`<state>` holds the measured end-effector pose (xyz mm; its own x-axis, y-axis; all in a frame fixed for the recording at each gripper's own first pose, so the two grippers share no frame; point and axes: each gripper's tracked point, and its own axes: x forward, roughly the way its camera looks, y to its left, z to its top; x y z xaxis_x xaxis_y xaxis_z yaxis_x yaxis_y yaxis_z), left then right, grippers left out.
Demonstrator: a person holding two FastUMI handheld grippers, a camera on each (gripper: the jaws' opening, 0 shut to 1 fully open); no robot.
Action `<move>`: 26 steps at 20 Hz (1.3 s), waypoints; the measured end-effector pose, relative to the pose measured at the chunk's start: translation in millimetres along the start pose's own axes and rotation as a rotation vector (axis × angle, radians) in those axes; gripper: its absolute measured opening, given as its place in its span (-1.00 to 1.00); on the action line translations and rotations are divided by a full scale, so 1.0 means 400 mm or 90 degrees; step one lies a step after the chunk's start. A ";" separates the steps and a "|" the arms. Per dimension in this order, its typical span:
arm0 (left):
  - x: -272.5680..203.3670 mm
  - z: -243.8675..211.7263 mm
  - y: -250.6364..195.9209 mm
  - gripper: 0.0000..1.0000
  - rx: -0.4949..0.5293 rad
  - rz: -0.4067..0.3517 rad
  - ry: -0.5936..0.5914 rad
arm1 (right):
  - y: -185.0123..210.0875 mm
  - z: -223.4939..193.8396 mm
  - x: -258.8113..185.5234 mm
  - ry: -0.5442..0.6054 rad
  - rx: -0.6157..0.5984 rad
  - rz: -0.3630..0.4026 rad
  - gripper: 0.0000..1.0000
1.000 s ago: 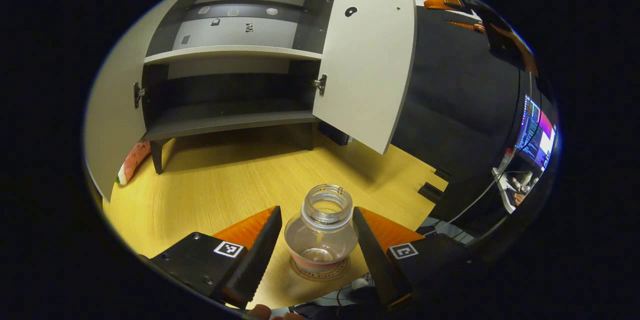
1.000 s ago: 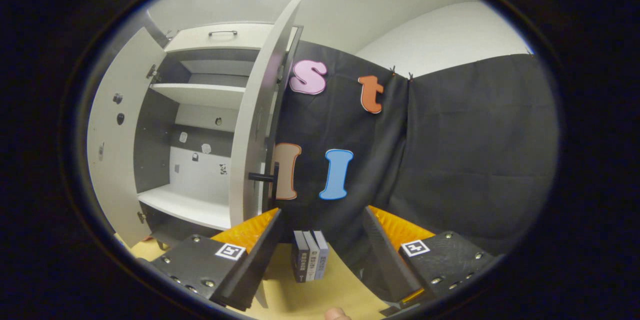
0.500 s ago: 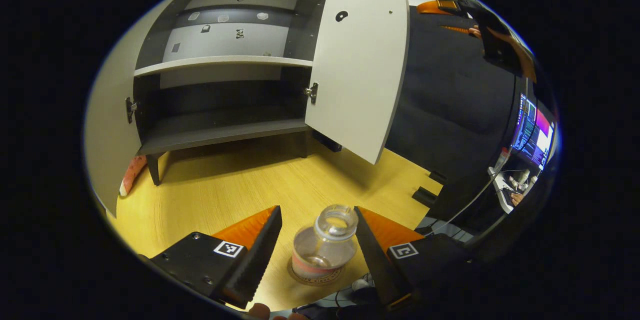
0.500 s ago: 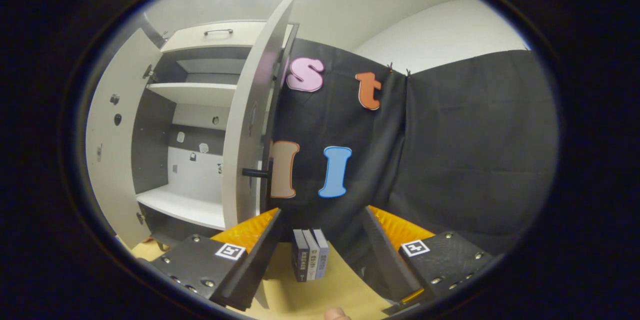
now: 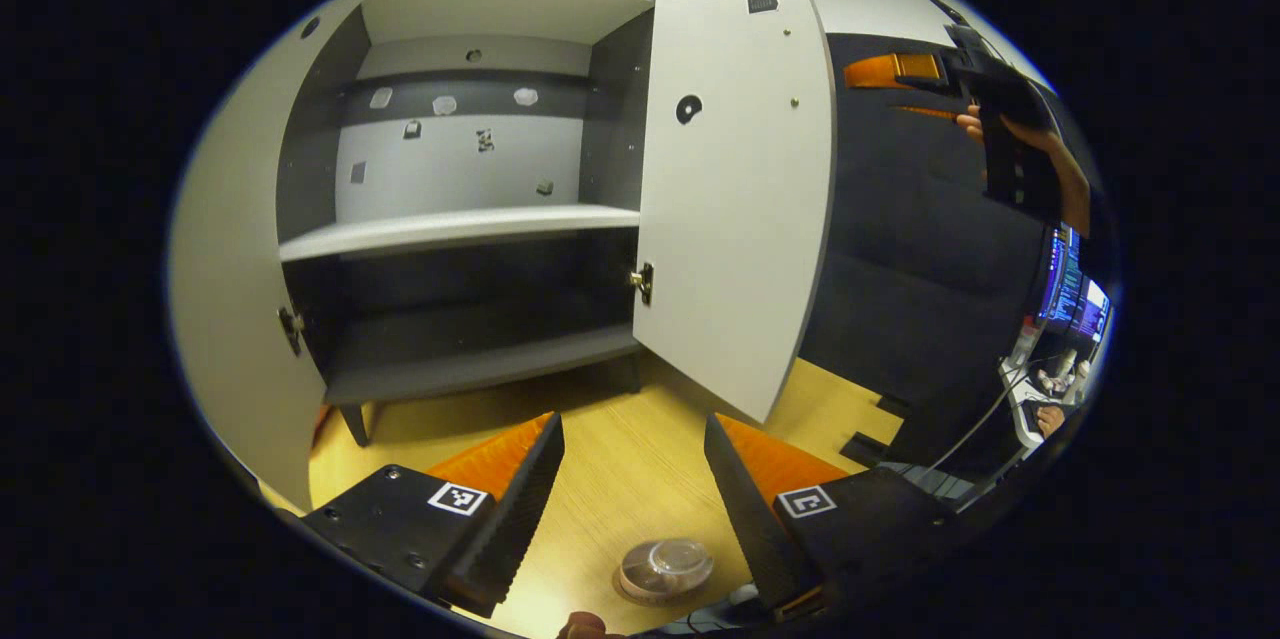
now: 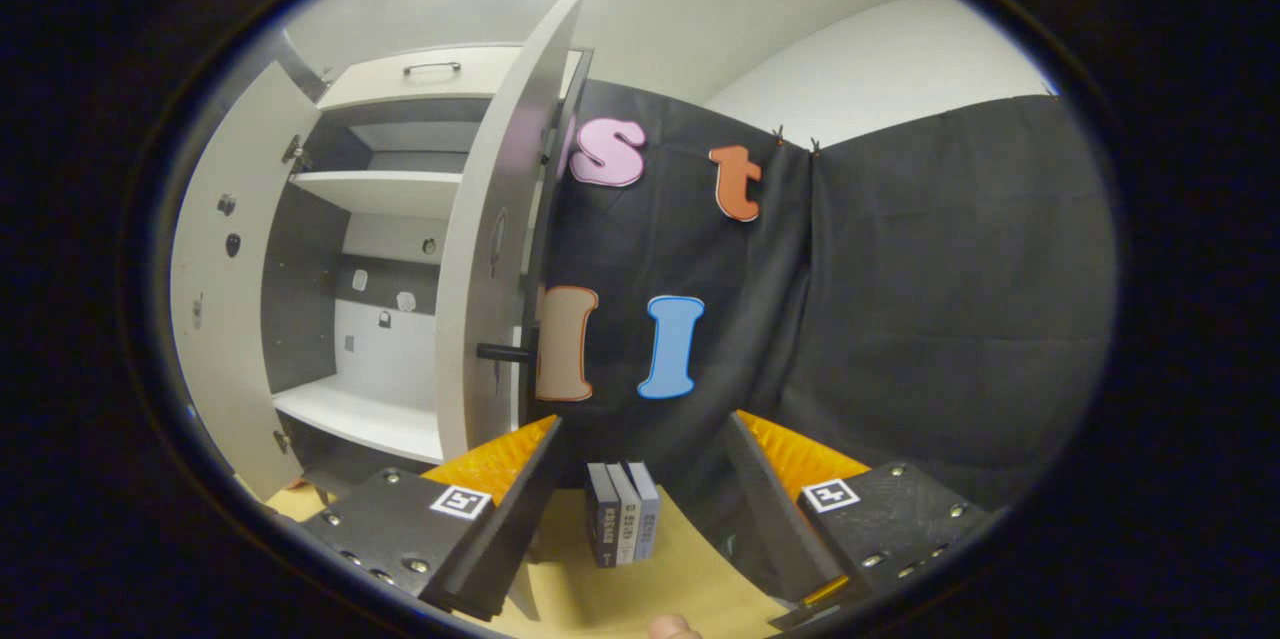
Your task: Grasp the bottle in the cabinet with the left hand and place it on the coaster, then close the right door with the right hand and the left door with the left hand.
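Note:
The clear, uncapped bottle (image 5: 666,562) stands upright on the round coaster (image 5: 640,595) at the bottom of the left gripper view, seen from above. My left gripper (image 5: 630,504) hangs open above and just beyond it, with nothing between its fingers. The cabinet's left door (image 5: 225,289) and right door (image 5: 735,189) both stand open, and the shelves (image 5: 455,227) are bare. In the right gripper view my right gripper (image 6: 640,509) is open and empty. It sits to the right of the right door (image 6: 475,259), whose dark handle (image 6: 505,352) juts out.
The cabinet stands on a wooden table (image 5: 620,459). A few upright books (image 6: 622,524) stand on the table just beyond the right gripper. A hand (image 5: 972,125) holds the other gripper at the upper right. A lit monitor (image 5: 1075,294) glows at far right.
My left gripper rose and tilted up away from the bottle, which slid from between the fingers to the view's bottom. The right gripper drifted slightly, and the right door looks more edge-on.

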<state>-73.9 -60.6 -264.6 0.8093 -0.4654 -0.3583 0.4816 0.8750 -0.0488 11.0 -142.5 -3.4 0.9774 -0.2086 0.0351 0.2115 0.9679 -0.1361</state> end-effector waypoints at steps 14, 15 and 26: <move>-0.013 0.432 0.104 0.89 0.034 0.163 -0.084 | 0.000 -0.010 0.009 -0.004 0.038 0.016 0.87; -0.014 0.454 0.107 0.89 0.029 0.170 -0.089 | 0.001 -0.008 0.011 -0.005 0.038 0.018 0.87; -0.140 0.602 0.266 0.89 -0.032 0.357 -0.161 | 0.049 -0.015 0.032 -0.003 0.037 0.062 0.95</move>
<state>12.8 26.4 -25.3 0.9923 0.0562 -0.1099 -0.0524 0.9979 0.0374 27.8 -127.1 -11.5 0.9932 -0.1126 0.0296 0.1147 0.9900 -0.0817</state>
